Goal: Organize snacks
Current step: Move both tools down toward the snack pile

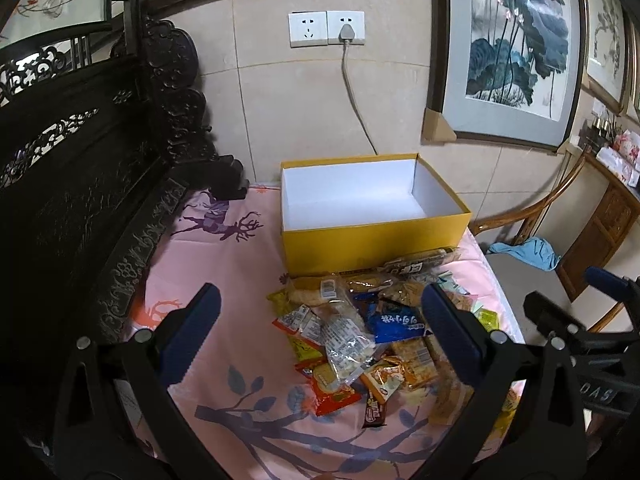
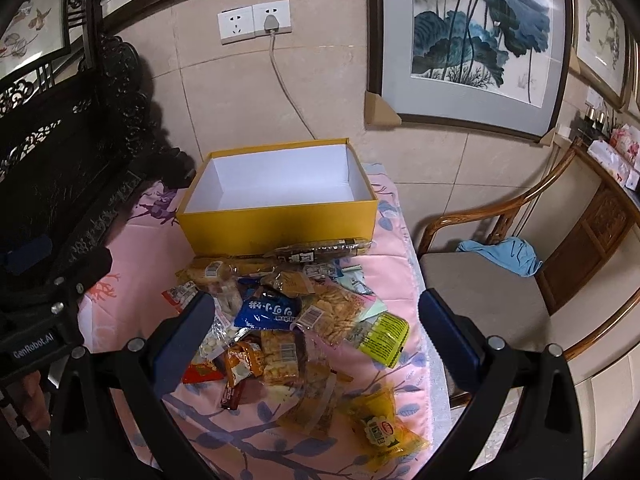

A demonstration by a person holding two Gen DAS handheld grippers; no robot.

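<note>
An open yellow box (image 1: 372, 240) with a white empty inside stands on the pink patterned cloth (image 1: 224, 264); it also shows in the right wrist view (image 2: 276, 228). In front of it lies a heap of snack packets (image 1: 360, 320), with a blue packet (image 2: 268, 312) in the middle and a long dark packet (image 2: 320, 250) against the box. My left gripper (image 1: 320, 304) is open and empty above the heap's near side. My right gripper (image 2: 316, 312) is open and empty over the heap. A yellow packet (image 2: 384, 428) lies near the cloth's right edge.
A dark carved wooden screen (image 1: 80, 168) borders the left side. A wooden chair (image 2: 500, 280) with a blue cloth (image 2: 504, 254) stands to the right. A cable (image 1: 356, 96) runs from the wall socket down behind the box. The right gripper's body (image 1: 580, 332) shows at right.
</note>
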